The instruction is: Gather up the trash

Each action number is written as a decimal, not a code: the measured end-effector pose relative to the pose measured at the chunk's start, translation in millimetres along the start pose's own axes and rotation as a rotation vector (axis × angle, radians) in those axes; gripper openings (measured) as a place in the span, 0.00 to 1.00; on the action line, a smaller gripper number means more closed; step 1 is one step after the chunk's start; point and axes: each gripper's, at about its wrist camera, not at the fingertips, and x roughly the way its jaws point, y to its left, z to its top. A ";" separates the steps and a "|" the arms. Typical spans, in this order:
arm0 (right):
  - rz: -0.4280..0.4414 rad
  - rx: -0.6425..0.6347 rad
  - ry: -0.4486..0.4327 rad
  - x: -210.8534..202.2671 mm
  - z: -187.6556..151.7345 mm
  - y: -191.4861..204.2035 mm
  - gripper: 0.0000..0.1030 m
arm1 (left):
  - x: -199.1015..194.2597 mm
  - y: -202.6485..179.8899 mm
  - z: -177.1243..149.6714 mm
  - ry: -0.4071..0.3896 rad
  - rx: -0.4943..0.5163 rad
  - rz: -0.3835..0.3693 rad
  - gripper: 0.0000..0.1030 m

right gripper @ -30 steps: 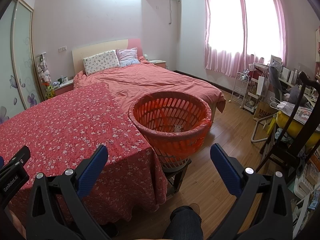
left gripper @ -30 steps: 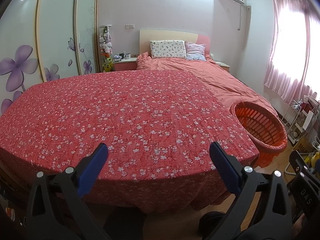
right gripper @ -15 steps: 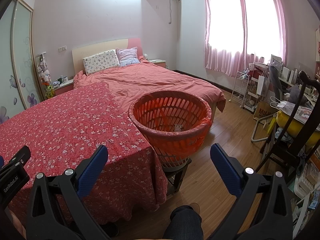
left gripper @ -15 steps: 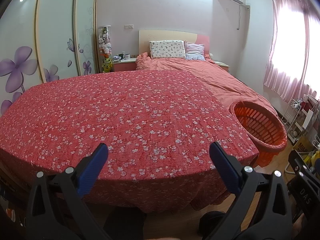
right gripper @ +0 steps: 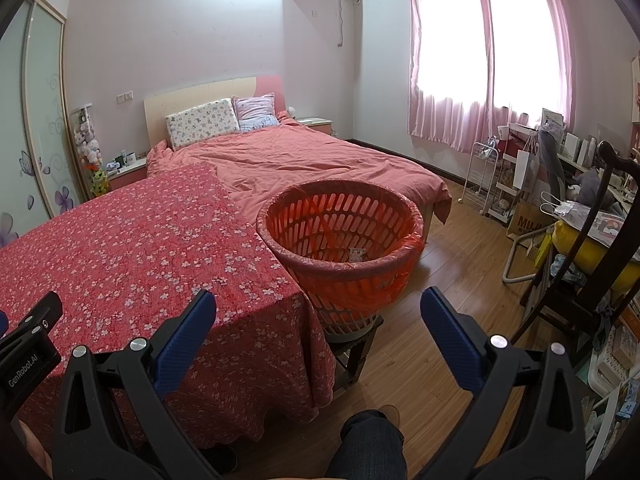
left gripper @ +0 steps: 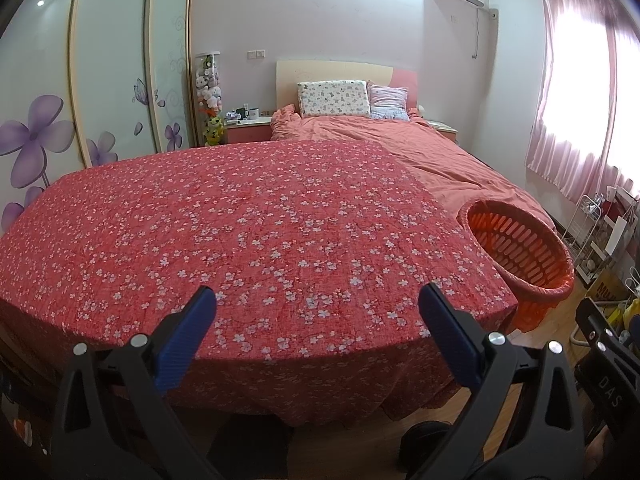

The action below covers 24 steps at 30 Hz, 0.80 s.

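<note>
Both grippers, left (left gripper: 316, 316) and right (right gripper: 318, 314), hang wide open and barely shifted, cloth (left gripper: 260, 232) ahead bare, one scrap (right gripper: 356, 255) in the basket (right gripper: 340, 268) — collecting looks done.

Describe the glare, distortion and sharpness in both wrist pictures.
Left wrist view: the window blows out white behind pink curtains, and fisheye bends the wardrobe doors. Right wrist view: the window glares too, the corners go black, and the orange basket stays sharp.
</note>
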 end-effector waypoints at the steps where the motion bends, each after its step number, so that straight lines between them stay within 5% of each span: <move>1: 0.000 0.000 0.000 0.4 0.8 -0.7 0.98 | -0.3 -0.1 -0.1 0.000 0.000 0.000 0.96; 24: 0.000 0.001 0.001 0.2 1.4 -0.6 0.98 | -0.5 -0.8 -0.1 0.000 0.002 0.000 0.96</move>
